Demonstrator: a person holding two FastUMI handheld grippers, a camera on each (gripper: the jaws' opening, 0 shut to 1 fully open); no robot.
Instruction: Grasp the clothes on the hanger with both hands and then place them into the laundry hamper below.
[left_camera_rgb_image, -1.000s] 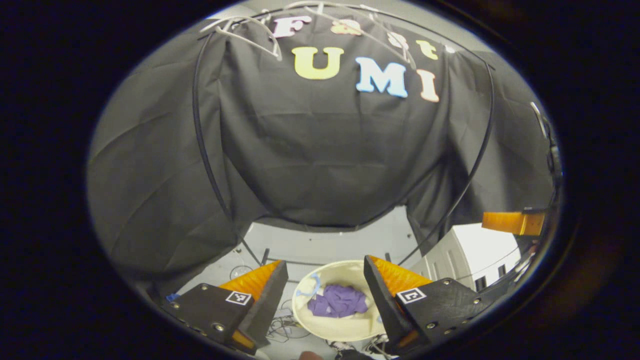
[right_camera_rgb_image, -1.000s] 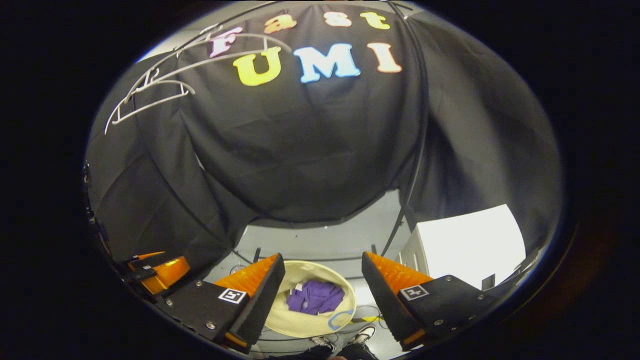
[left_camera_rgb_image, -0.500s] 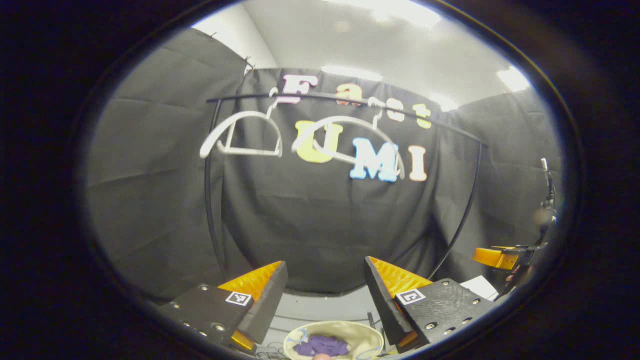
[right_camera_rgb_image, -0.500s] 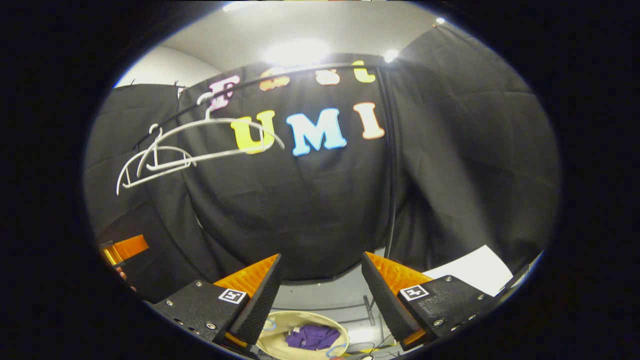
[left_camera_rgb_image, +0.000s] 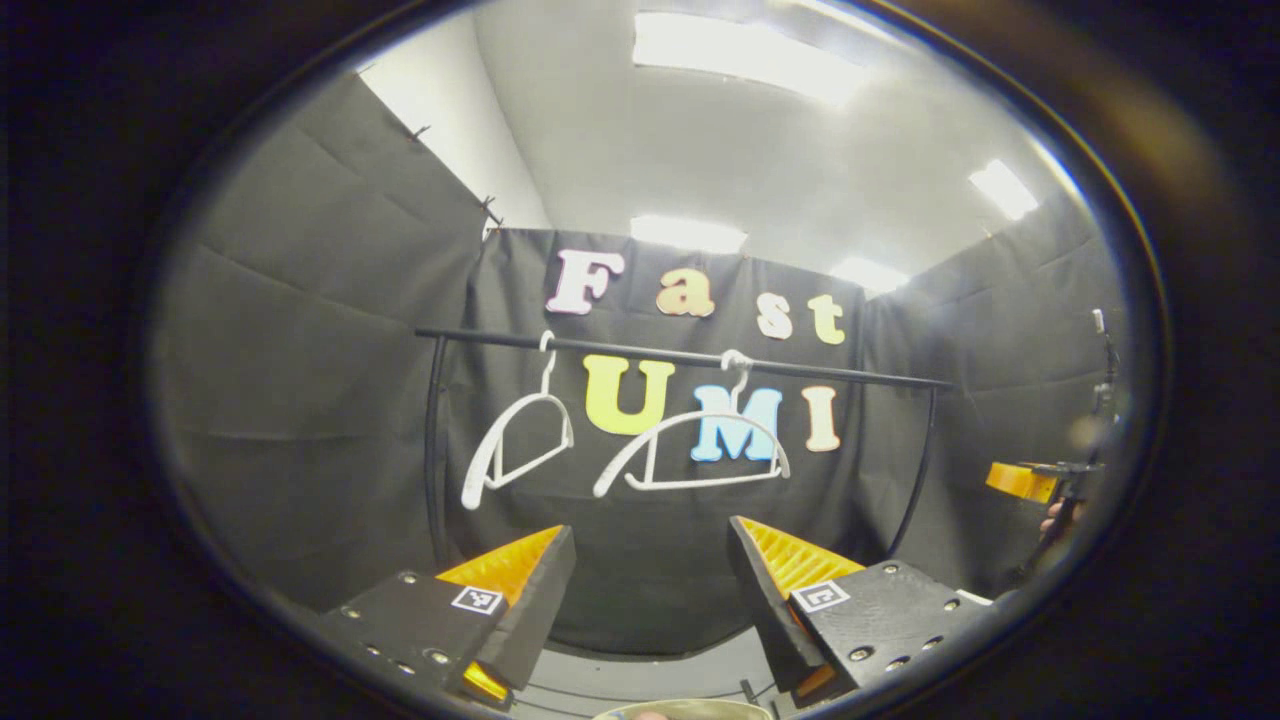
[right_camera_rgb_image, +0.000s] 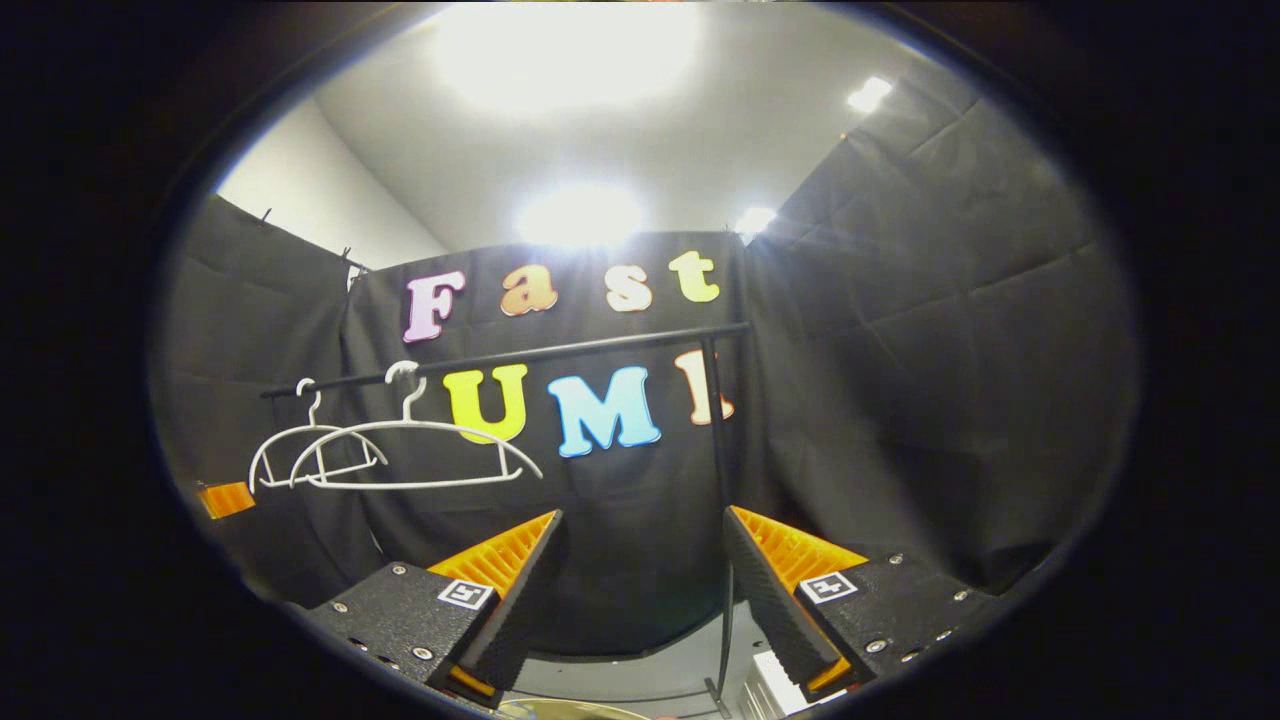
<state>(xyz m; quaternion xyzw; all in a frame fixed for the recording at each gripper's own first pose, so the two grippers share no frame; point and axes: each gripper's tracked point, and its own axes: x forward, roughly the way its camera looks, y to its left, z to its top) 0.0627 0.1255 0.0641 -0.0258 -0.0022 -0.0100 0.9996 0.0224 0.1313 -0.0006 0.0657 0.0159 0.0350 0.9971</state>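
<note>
Both grippers tilted up from hamper toward rail (left_camera_rgb_image: 690, 357); bare hangers (left_camera_rgb_image: 690, 450) hang there. Left gripper (left_camera_rgb_image: 650, 580), right gripper (right_camera_rgb_image: 640, 570): fingers wide, empty. Drop looks complete; next, withdraw.

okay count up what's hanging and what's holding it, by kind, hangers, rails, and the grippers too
White hangers: 2, both bare
Black rail: 1
Left gripper, open: 1
Right gripper, open: 1
Total: 5
</note>
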